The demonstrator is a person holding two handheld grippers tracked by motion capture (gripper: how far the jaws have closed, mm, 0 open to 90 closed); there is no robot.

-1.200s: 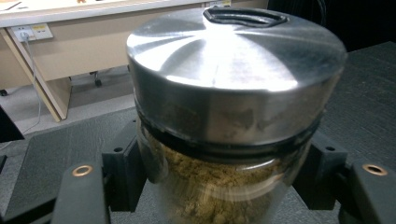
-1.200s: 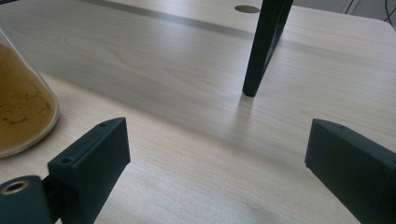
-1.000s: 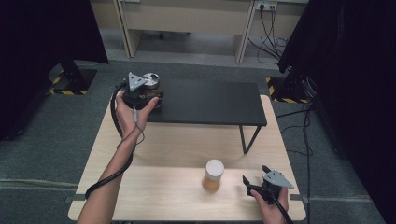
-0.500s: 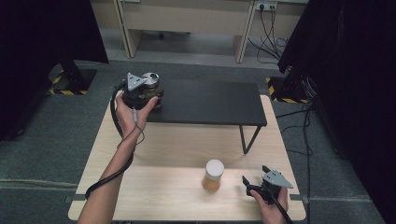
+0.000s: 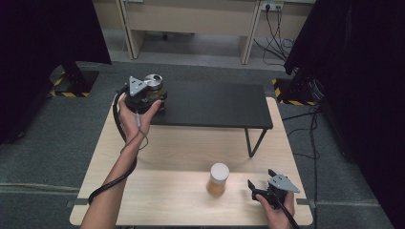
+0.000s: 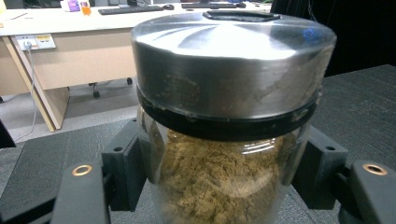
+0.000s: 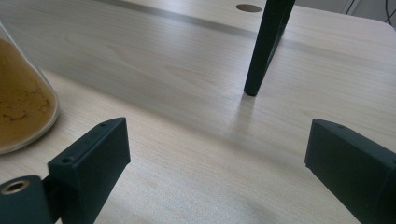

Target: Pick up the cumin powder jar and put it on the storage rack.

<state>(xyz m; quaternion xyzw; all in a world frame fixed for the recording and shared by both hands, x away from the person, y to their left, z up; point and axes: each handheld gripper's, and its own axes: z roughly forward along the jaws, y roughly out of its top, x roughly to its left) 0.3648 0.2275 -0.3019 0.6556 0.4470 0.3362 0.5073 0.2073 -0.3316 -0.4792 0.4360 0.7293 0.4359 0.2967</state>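
Observation:
A glass jar (image 5: pixel 154 86) with a steel lid and brown powder inside stands at the left end of a black shelf (image 5: pixel 215 105). My left gripper (image 5: pixel 153 96) is shut on it. In the left gripper view the jar (image 6: pixel 229 93) sits between the two jaws, whose pads press on the glass below the lid; the left gripper (image 6: pixel 223 173) holds it upright. My right gripper (image 5: pixel 261 181) rests open near the table's front right corner with nothing between its jaws. A second jar (image 5: pixel 218 177), white-lidded with orange-brown powder, stands just left of it.
The black shelf stands on thin legs on a light wooden table (image 5: pixel 181 143); one leg (image 7: pixel 264 51) rises ahead of the right gripper (image 7: pixel 219 158). The white-lidded jar (image 7: pixel 18 102) shows at that view's left edge. Desks and cables lie beyond the table.

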